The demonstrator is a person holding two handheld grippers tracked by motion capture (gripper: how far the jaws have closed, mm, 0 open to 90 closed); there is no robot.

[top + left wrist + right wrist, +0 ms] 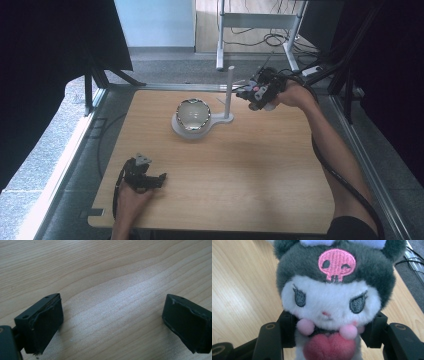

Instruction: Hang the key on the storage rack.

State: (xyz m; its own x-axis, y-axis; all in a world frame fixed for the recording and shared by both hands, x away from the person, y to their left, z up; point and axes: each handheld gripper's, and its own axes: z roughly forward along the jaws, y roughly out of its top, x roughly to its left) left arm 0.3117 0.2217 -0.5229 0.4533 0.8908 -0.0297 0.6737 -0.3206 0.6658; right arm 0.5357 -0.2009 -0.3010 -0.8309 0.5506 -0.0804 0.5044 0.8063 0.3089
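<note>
High view: the right hand-held gripper (256, 95) hangs above the far right part of the worktop (250, 175), just beside a white stand (229, 92) with an upright post. A shiny bowl (193, 115) sits on the stand's round base. The left hand-held gripper (150, 179) rests on the near left of the worktop.

Left gripper view: its jaws stand wide apart over bare wood, with nothing between them.

Right gripper view: the jaws are clamped on the body of a plush toy (332, 295), grey-hooded with a pink skull, white face and pink heart.
</note>
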